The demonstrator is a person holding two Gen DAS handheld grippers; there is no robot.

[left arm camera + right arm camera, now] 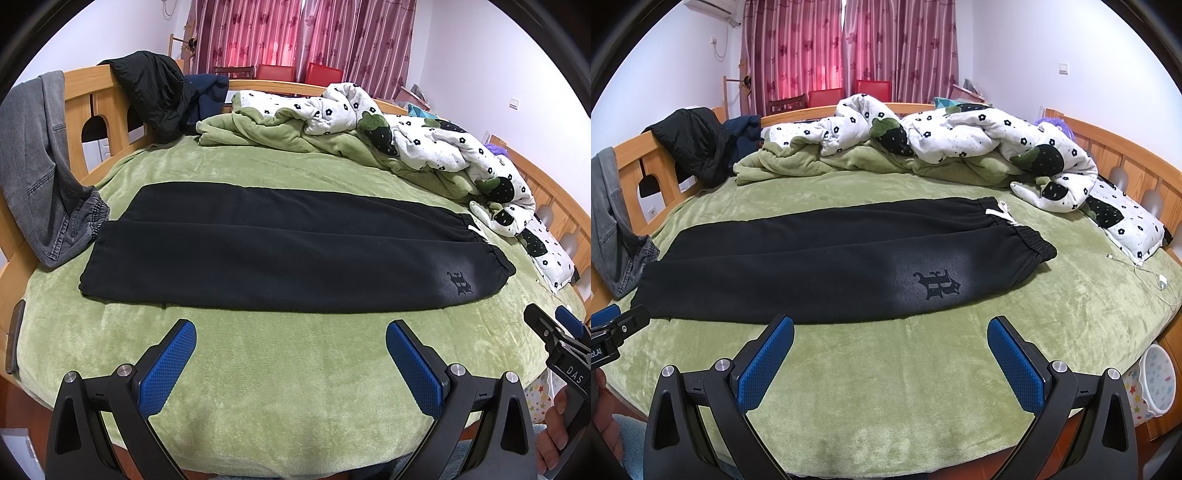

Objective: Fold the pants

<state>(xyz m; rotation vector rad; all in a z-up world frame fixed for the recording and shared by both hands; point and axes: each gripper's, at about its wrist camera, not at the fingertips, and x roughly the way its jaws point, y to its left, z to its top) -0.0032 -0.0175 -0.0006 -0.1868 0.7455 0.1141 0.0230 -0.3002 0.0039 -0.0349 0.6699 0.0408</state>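
Pants (258,254), black and fleecy, lie flat across the middle of the bed (295,369), legs side by side, elastic waistband toward the right edge, hems toward the left. Left claw (290,356) spread wide, blue textured pads holding nothing, hovering over the plush green cover at the near edge, short of the cloth. Right claw (891,354) just as wide, empty too, near the gothic logo (937,284) by the waist. A white drawstring (999,212) pokes out at the waistband. Further out: grey jeans (37,166) draped over the wooden rail on the left, a black jacket (151,92) at the far left corner, a crumpled flower-print quilt (960,136) along the far edge, a white charger cable (1145,273) at the right edge.
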